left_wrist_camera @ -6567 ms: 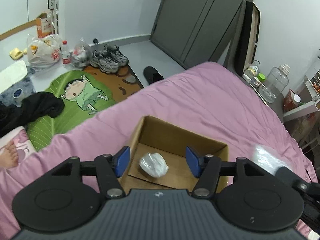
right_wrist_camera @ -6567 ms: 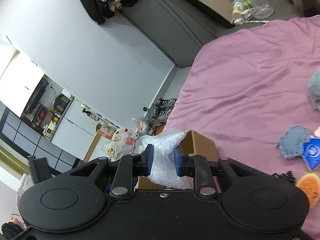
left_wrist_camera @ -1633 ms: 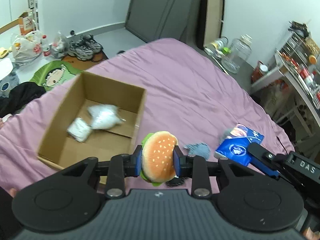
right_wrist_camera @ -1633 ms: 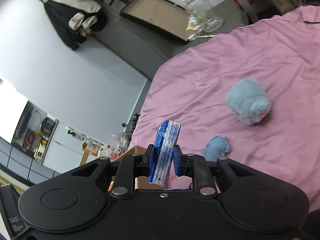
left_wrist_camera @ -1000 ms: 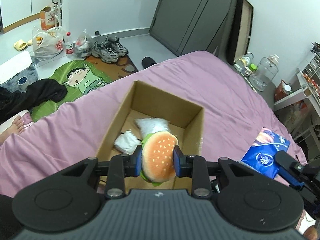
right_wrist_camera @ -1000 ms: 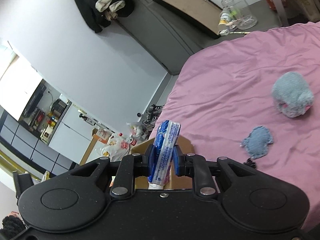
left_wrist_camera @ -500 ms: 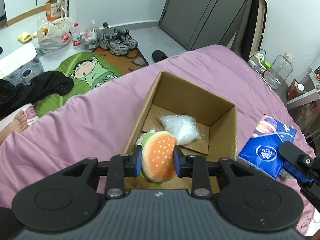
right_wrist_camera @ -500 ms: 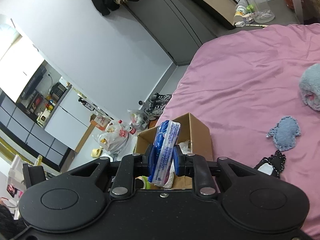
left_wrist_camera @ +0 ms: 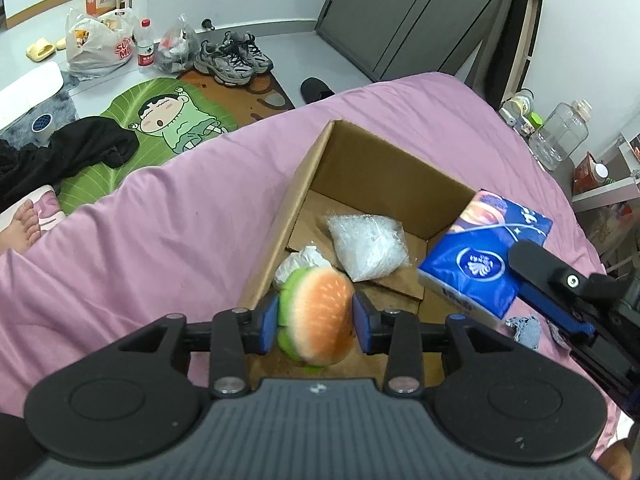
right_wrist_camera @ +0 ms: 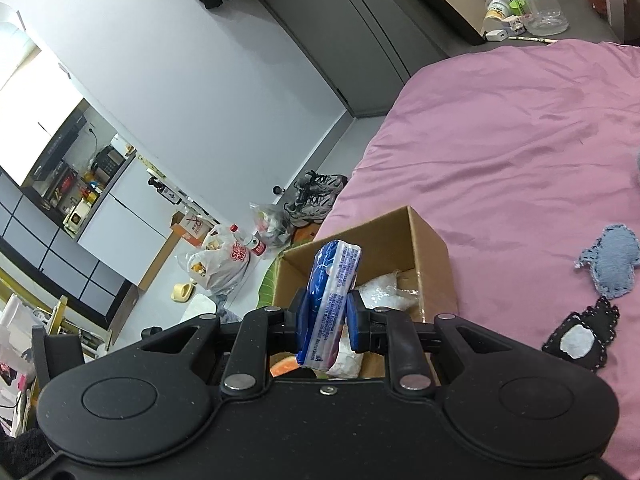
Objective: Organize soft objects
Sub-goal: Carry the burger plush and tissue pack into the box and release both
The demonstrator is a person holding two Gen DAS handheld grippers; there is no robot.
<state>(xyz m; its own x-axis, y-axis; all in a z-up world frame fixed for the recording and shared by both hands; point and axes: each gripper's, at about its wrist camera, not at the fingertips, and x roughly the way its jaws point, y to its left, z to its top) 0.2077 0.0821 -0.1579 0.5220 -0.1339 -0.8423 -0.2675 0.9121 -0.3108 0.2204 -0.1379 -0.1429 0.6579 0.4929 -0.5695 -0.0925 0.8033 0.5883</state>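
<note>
An open cardboard box (left_wrist_camera: 372, 160) sits on the pink bed and holds a bubble-wrap bag (left_wrist_camera: 366, 248) and a crumpled white bag (left_wrist_camera: 298, 262). My left gripper (left_wrist_camera: 316, 322) hovers over the box's near corner. Its jaws are opening, and the plush burger (left_wrist_camera: 316, 312) hangs blurred and loose between the pads. My right gripper (right_wrist_camera: 326, 328) is shut on a blue tissue pack (right_wrist_camera: 330, 292), held upright over the box (right_wrist_camera: 432, 248). In the left wrist view the same tissue pack (left_wrist_camera: 480, 264) hangs just right of the box.
A denim patch (right_wrist_camera: 612, 264) and a black patch (right_wrist_camera: 580, 338) lie on the bed right of the box. Beyond the bed's left edge are a green cartoon mat (left_wrist_camera: 168, 128), shoes (left_wrist_camera: 232, 58), plastic bags and a person's bare foot (left_wrist_camera: 22, 224).
Both grippers came over the box. The left one sank towards its near corner, and its pads have parted from the burger. The tissue pack moved left, close to the box's right wall.
</note>
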